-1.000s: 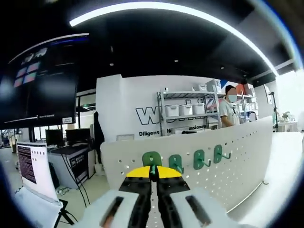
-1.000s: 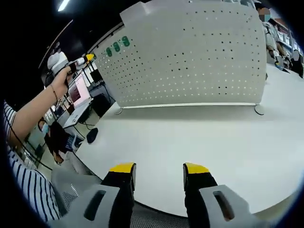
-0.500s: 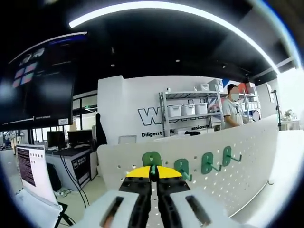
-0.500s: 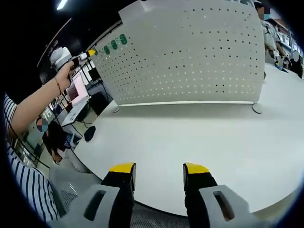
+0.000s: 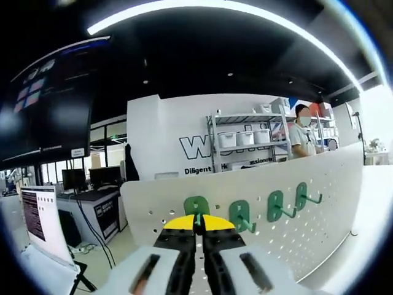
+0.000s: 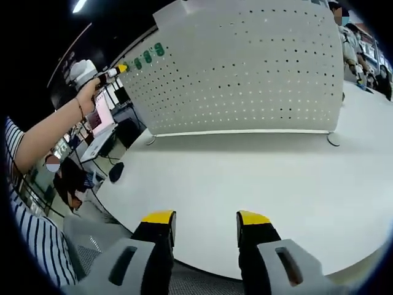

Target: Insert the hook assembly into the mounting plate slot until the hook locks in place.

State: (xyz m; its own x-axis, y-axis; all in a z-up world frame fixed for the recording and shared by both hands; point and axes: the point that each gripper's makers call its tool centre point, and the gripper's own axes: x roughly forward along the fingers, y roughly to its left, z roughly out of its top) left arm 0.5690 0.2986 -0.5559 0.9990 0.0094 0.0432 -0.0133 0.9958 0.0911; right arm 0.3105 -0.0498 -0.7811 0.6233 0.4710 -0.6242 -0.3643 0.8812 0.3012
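Starting at the left gripper point(image 5: 197, 222): its yellow-tipped jaws are pinched together on the hook assembly point(image 5: 196, 206), a green plate with a thin stem running down between the tips. That green piece sits right in front of the jaws, pressed up against the mounting plate point(image 5: 307, 233), the white perforated panel, close to its top edge and near its left end. I can't really tell if it's fully seated in a slot or just touching the face.

Going outward along the panel's top edge to the right, there are three more green hooks point(image 5: 275, 206) in a row, each with its prong sticking out from the panel face. So the held one is the leftmost of the line and roughly level with the others, long axis up and down along the panel.

From the right gripper view you can see the same left gripper point(image 6: 116, 69), held up in the person's hand point(image 6: 88, 94) at the far top corner of the panel, next to the little green dots.

The right gripper point(image 6: 206, 219) is way off from all this, jaws apart with nothing between them, hanging over the near edge of the white table point(image 6: 245, 190). So the left one is clearly the nearer, my guess is the push straight into the panel is all on it.
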